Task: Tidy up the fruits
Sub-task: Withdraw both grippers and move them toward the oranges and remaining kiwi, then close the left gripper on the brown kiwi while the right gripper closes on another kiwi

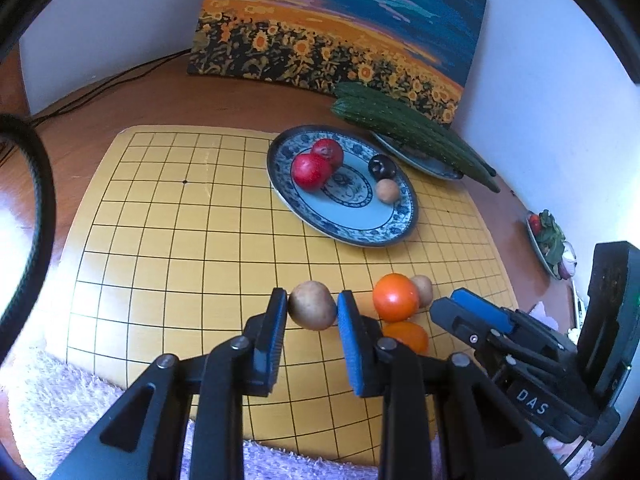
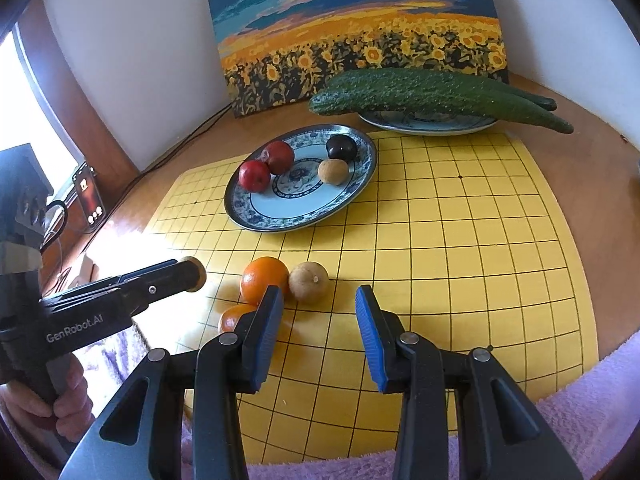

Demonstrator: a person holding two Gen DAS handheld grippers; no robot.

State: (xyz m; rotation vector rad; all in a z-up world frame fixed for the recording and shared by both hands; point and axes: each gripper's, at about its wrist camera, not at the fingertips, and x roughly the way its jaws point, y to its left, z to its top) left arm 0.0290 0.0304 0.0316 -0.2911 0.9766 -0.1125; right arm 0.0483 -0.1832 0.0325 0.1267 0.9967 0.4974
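My left gripper (image 1: 312,295) is shut on a round brown fruit (image 1: 313,307), held just above the yellow grid board (image 1: 180,240). To its right on the board lie two oranges (image 1: 395,297) (image 1: 406,336) and another brown fruit (image 1: 423,289). My right gripper (image 2: 318,294) stands open and empty, its tips just short of that brown fruit (image 2: 308,282) and the orange (image 2: 264,280). Farther back, a blue-patterned plate (image 2: 280,222) holds two red fruits (image 2: 254,176), a dark plum (image 2: 341,147) and a brown fruit (image 2: 333,171).
A second plate (image 2: 428,125) behind the board carries long cucumbers (image 2: 420,94). A sunflower painting (image 2: 360,36) leans on the wall. A phone (image 2: 90,196) and cables lie at the left, a small dish of greens (image 1: 550,240) at the right, a purple towel (image 2: 580,412) in front.
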